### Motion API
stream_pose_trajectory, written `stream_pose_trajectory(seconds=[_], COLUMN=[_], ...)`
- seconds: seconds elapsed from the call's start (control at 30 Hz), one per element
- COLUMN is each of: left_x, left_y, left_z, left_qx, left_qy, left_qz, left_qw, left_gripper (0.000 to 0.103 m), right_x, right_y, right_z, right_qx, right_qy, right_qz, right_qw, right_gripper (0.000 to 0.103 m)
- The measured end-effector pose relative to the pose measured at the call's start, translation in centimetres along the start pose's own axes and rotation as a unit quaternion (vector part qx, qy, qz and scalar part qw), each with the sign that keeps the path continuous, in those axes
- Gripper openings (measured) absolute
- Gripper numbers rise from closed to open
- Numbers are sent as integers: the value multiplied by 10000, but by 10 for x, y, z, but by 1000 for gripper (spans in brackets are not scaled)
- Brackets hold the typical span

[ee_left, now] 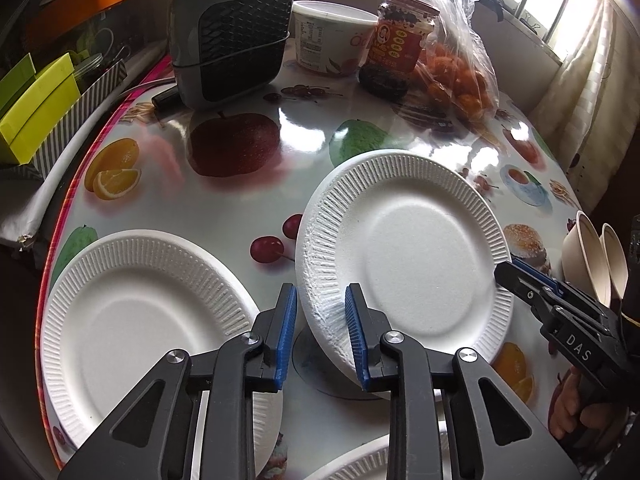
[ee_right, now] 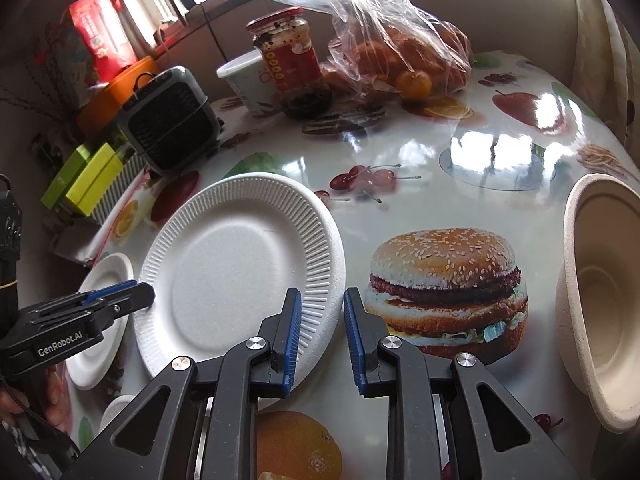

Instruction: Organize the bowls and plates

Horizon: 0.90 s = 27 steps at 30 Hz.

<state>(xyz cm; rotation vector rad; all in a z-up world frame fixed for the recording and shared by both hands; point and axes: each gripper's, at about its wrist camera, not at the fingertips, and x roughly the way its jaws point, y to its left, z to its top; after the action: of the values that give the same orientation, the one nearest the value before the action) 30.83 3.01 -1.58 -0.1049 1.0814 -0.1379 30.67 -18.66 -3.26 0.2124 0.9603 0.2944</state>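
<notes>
A white ribbed paper plate (ee_left: 416, 256) lies on the fruit-print table between both grippers; it also shows in the right wrist view (ee_right: 236, 264). My left gripper (ee_left: 322, 320) is open with its jaws straddling this plate's near-left rim. My right gripper (ee_right: 322, 320) is open with its jaws straddling the plate's right rim, and it shows from the side in the left wrist view (ee_left: 516, 274). A second plate (ee_left: 132, 316) lies at the left, and a third plate's rim (ee_left: 360, 460) shows at the bottom. Two beige bowls (ee_left: 592, 260) stand at the right; one (ee_right: 604, 300) is close in the right wrist view.
At the back of the table (ee_left: 280, 208) stand a grey fan heater (ee_left: 232, 40), a white tub (ee_left: 332, 36), a sauce jar (ee_left: 396, 44) and a plastic bag of oranges (ee_left: 456, 68). Green boxes (ee_left: 36, 108) sit beyond the left edge.
</notes>
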Motion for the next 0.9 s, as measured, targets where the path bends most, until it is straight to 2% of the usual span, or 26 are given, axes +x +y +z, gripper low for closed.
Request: stream_pose_trajectory(seconds=[0.5, 0.9], left_x=[-8, -35], left_y=[-1, -3], left_z=[-2, -15], left_qx=[-3, -16], left_qy=[-59, -254], left_qz=[-19, -104], left_qw=[10000, 9996], left_gripper=[23, 23], right_x=[-7, -40], right_y=[0, 11], right_z=[-1, -8], right_qx=[94, 68], right_qy=[-32, -215], right_qz=[-7, 28], right_qw=[10000, 9997], right_gripper=[21, 21])
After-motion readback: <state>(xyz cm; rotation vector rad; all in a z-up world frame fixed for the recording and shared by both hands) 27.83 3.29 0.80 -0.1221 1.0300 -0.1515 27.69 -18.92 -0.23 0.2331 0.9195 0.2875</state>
